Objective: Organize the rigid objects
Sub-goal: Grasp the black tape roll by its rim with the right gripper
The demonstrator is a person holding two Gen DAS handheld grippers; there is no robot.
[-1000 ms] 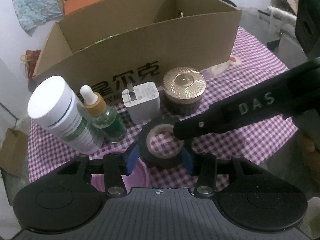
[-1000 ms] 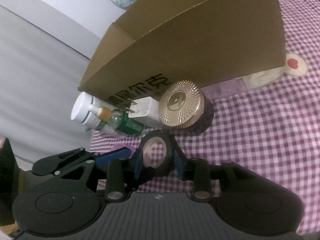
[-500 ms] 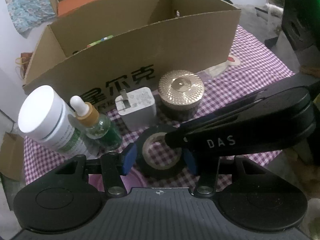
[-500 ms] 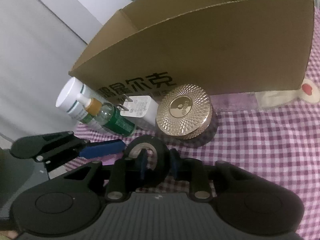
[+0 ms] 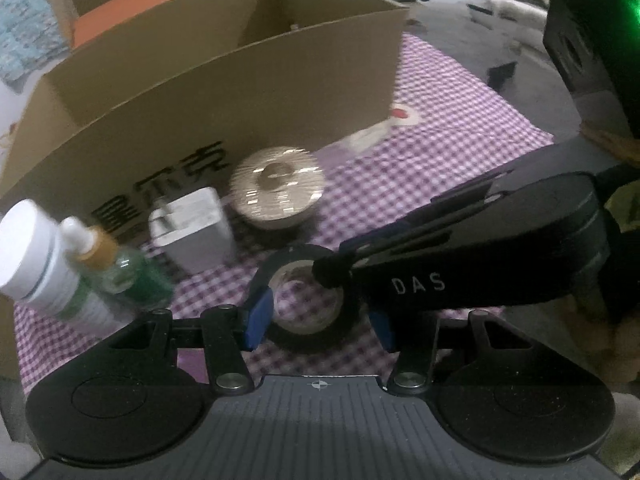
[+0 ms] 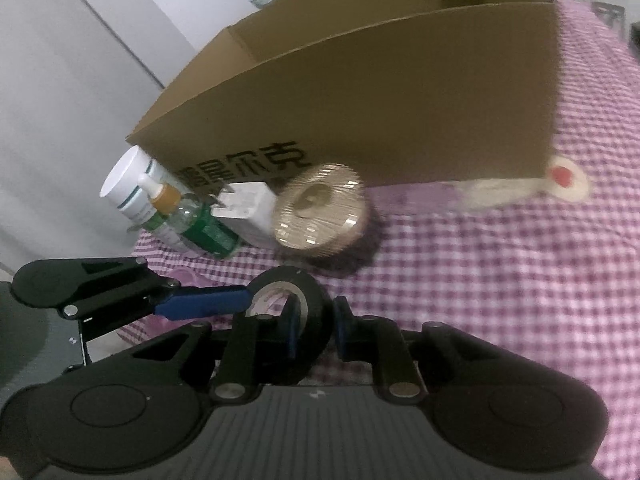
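Observation:
A black tape roll point(image 5: 308, 300) lies on the purple checked cloth point(image 5: 440, 160) and shows in both views. My left gripper point(image 5: 318, 320) stands open, one blue pad on each side of the roll. My right gripper point(image 6: 314, 330) is shut on the roll's wall point(image 6: 316, 312), one finger inside the ring and one outside; it enters the left wrist view from the right. Behind stand a gold-lidded jar point(image 5: 278, 194), a white charger point(image 5: 192, 232), a green dropper bottle point(image 5: 124, 272) and a white bottle point(image 5: 36, 264), in front of an open cardboard box point(image 5: 224, 92).
The box point(image 6: 380, 92) has printed characters on its front wall. A second box with an orange item point(image 5: 136, 4) is behind it. A pink item point(image 5: 192, 360) lies under the left gripper. A cartoon patch point(image 6: 560, 178) marks the cloth at right.
Both grippers moved closer to the tape roll. The right gripper's jaws closed onto the roll's wall. Both views are blurred by motion now.

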